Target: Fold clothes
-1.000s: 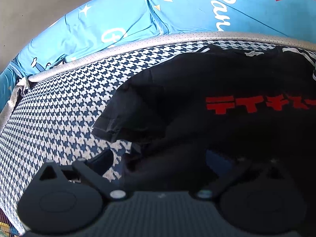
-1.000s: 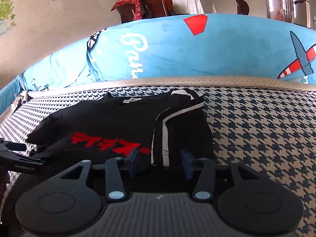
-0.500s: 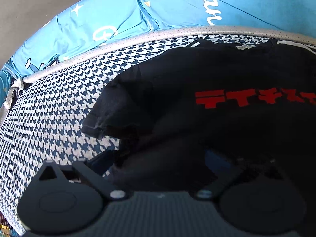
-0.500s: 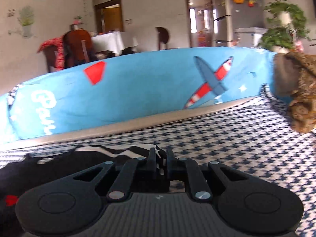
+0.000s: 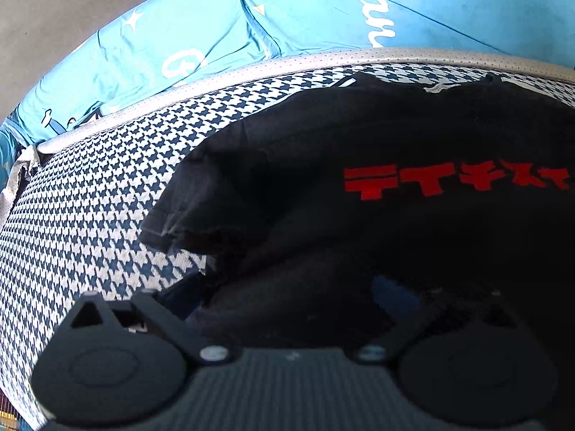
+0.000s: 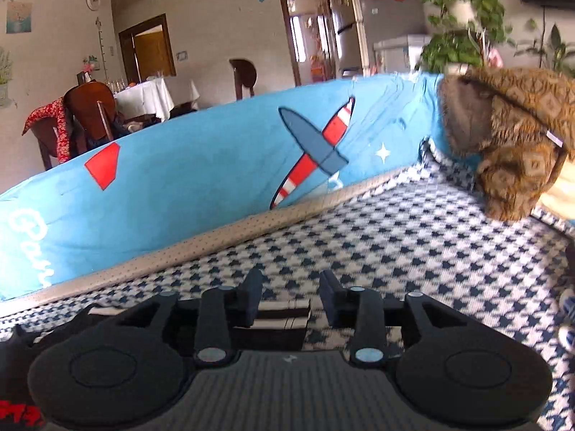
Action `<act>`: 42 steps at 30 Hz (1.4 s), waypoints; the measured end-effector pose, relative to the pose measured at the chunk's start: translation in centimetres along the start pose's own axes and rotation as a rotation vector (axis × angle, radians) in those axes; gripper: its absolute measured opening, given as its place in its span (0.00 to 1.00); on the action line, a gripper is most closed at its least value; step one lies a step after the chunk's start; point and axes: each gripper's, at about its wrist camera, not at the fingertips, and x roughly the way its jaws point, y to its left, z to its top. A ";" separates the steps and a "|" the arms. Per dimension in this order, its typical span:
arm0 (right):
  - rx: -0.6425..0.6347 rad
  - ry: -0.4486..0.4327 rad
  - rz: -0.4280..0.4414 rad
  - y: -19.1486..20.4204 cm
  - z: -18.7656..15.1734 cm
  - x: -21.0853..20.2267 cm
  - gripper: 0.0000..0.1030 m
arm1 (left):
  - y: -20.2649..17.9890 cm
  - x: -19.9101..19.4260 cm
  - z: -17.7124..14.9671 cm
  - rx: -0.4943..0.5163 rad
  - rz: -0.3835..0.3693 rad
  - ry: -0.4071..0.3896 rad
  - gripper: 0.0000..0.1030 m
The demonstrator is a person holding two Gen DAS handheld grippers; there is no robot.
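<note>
In the left wrist view a black T-shirt (image 5: 377,186) with red characters on the chest fills the centre and right of the frame, and it lies on a blue-and-white houndstooth cover (image 5: 82,194). One sleeve spreads toward the middle left of the frame. The left gripper (image 5: 287,301) is low in the frame with its fingers spread wide over the dark hem; if the pads press the cloth I cannot tell, because black cloth hides them. In the right wrist view the right gripper (image 6: 290,300) is at the lower centre, its jaws are opening and nothing is clamped between them; behind the gap a black-and-white striped edge of the shirt (image 6: 284,310) lies on the cover. A light blue printed cushion (image 6: 201,176) crosses the middle of the frame, and a brown furry thing (image 6: 510,143) is at the upper right.
</note>
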 end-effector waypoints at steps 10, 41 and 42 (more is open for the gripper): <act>0.054 0.249 0.111 -1.1 -2.9 -0.8 0.41 | -1.7 -1.5 -0.1 0.018 -0.011 -0.035 1.00; 0.027 0.248 0.038 0.2 -4.5 -3.6 0.21 | -1.1 -4.6 -5.1 0.093 -0.057 -0.058 1.00; 0.015 0.249 0.054 0.3 -4.7 -4.3 0.26 | -1.2 -4.8 -5.6 0.094 -0.059 -0.059 1.00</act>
